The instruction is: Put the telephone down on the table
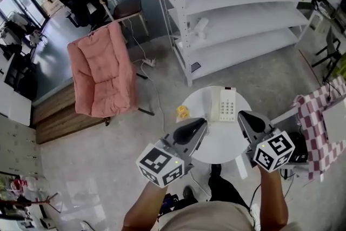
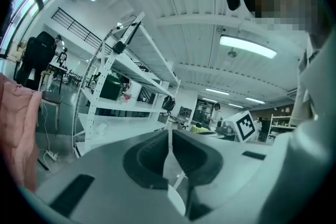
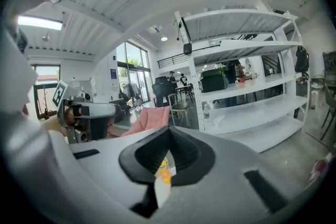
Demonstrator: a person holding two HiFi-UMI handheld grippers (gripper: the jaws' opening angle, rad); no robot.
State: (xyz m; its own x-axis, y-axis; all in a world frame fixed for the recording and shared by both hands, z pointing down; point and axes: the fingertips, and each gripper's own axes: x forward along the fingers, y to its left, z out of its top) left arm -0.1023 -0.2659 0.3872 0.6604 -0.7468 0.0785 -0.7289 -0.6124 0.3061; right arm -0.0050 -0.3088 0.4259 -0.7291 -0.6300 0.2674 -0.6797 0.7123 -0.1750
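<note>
The white push-button telephone (image 1: 227, 105) is lying flat on the round white surface (image 1: 217, 139), near a small yellow object (image 1: 183, 112). The left claw (image 1: 201, 125) and right claw (image 1: 242, 116) are hovering over the surface's near edge, both closed on nothing, neither touching the telephone.

Worktop (image 1: 216, 140): it stands on the floor straight ahead of you, under both your tools.
Telephone (image 1: 227, 104): it lies on the worktop's far half, right of the middle.
Small item (image 1: 183, 112): it sits at the worktop's left edge, left of the telephone and apart from it.
Left tool (image 1: 201, 123): you hold it over the near left edge.
Right tool (image 1: 242, 115): you hold it over the near right edge, near the telephone.
Shelf rack (image 1: 243, 13): behind the worktop.
Armchair (image 1: 102, 70): on the floor, well to the left.
Cloth (image 1: 319, 121): to the right of the worktop.
</note>
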